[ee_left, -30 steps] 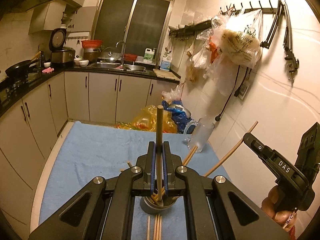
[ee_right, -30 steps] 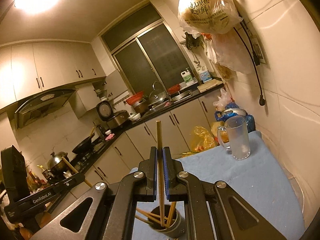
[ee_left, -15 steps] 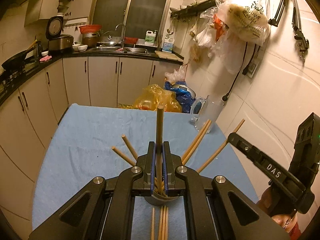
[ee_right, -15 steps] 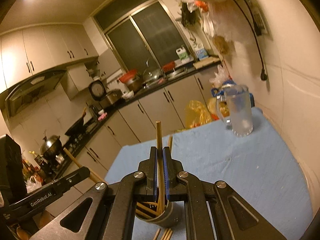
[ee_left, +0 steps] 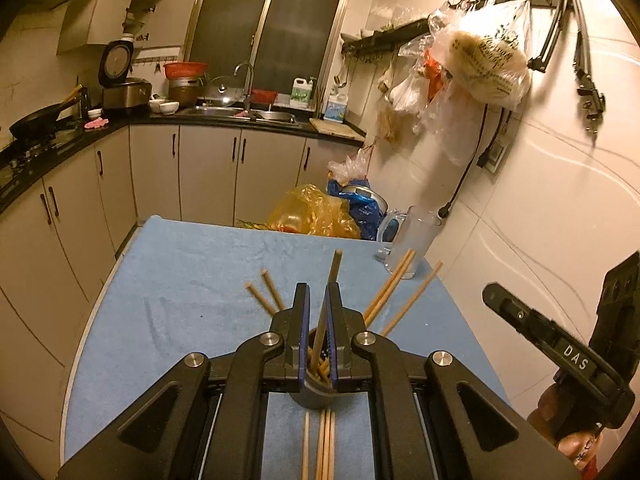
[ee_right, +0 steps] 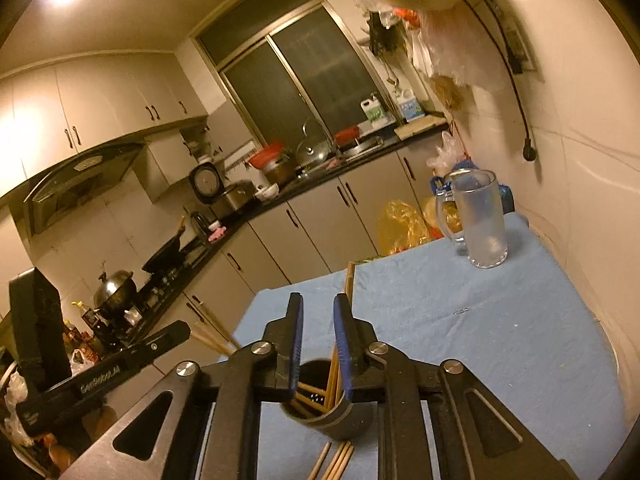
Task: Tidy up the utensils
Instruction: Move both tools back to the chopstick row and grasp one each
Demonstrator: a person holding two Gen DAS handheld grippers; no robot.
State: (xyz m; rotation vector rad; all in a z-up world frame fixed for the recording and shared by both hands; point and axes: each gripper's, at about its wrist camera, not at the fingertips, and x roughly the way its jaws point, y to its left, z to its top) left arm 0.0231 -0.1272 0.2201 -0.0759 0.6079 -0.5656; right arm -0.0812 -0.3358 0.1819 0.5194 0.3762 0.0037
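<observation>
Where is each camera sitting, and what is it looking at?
Left wrist: rides the left gripper, looking over the chopstick cup toward the sink; the right gripper and a hand show at right.
Right wrist: rides the right gripper, looking across the blue cloth toward the stove.
Shared: cup, glass mug.

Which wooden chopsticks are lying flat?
The wooden chopsticks lying flat on the blue cloth, at the near side of the dark round holder; the rest stand inside it.
</observation>
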